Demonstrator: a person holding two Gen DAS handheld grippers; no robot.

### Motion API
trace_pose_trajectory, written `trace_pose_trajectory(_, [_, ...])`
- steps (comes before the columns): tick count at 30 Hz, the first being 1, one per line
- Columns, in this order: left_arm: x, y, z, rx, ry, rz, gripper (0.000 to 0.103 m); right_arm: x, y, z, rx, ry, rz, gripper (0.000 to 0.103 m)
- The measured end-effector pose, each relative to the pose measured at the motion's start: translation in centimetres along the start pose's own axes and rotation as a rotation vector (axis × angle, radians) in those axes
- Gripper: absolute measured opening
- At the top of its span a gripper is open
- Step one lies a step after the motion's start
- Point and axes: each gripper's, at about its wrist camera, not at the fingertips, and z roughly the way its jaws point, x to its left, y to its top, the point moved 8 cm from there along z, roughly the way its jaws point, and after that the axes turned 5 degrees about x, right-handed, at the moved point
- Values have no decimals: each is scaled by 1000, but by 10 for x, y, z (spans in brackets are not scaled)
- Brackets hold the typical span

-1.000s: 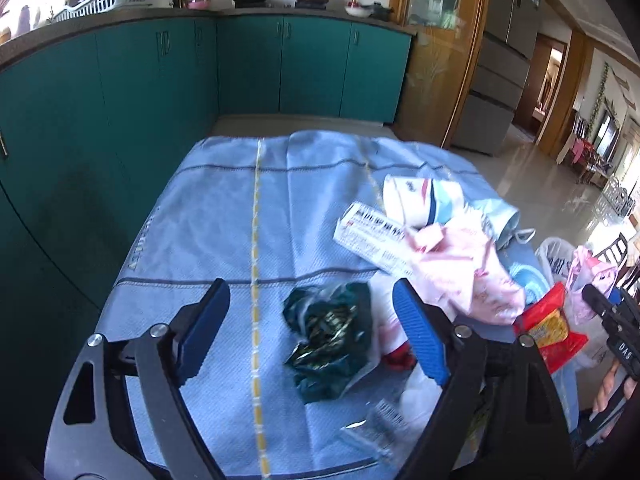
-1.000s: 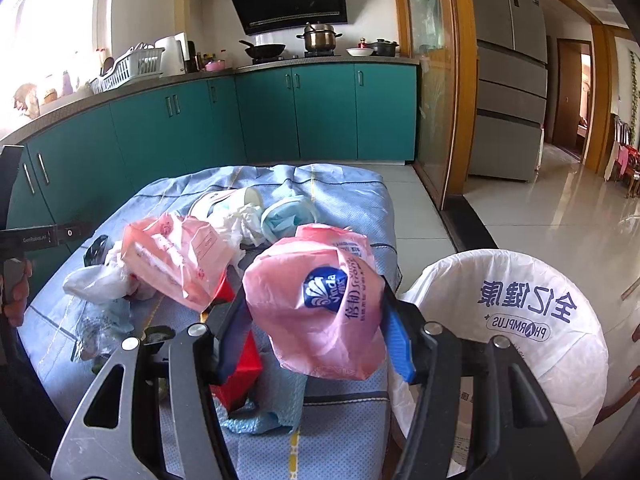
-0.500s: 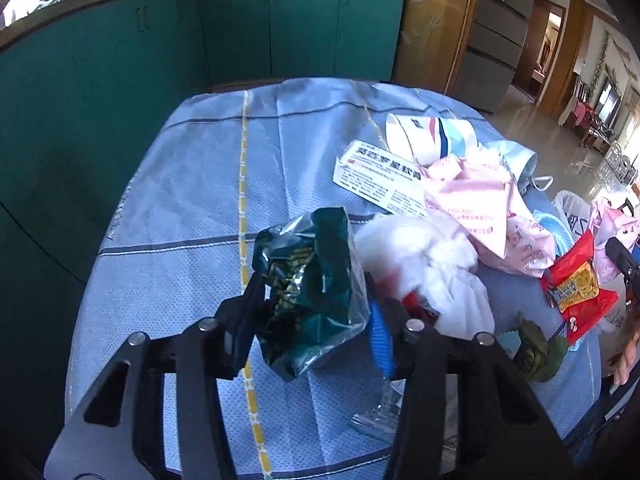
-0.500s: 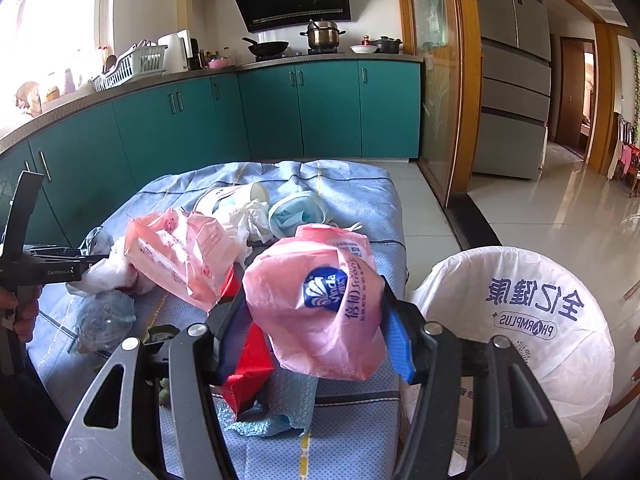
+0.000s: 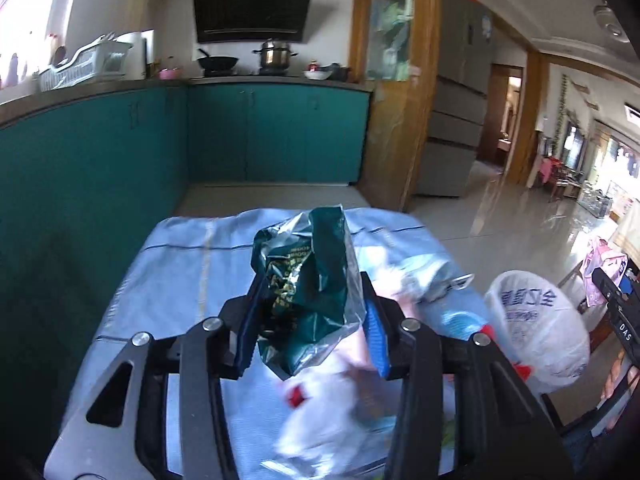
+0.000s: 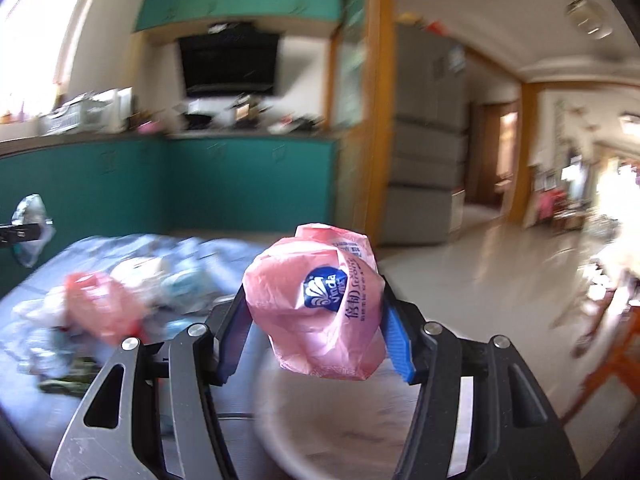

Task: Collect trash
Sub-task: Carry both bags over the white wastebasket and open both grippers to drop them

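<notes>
- Table [image 5: 168, 280]: covered by a blue cloth; loose wrappers and bags lie on its right part.
- White bin bag [image 5: 536, 328]: stands open just beside the table's right edge.
- Left gripper [image 5: 312, 316]: jaws, having just closed, clamp a crumpled dark green foil bag [image 5: 308, 280], held clear above the cloth.
- Right gripper [image 6: 316, 324]: jaws clamp a pink tissue wrapper [image 6: 316, 308], held in the air past the table's edge.

- The left gripper [image 5: 310, 316] has its jaws clamped on a crumpled dark green wrapper [image 5: 308, 288], held above the blue-covered worktop [image 5: 168, 280].
- A white-lined bin [image 5: 536, 328] stands just beside the worktop.
</notes>
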Motion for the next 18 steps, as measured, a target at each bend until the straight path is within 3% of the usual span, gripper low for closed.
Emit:
trace_pose_trajectory(3, [-55,7,1,-3,-103,31,46,-40,-9,-2,24,-84,55,59])
trace_pose_trajectory(8, [-154,0,10,15,-243,150,46,-87,-45,28,233,-86,211,59])
trace_pose_trajectory(13, [-242,-13,30,84,-395,210,46,-92,-53,32,259,-75,233,59])
trace_pose_trajectory(18, [-301,-41,68,208,-437,253,46,-101,-54,26,250,-81,260,59])
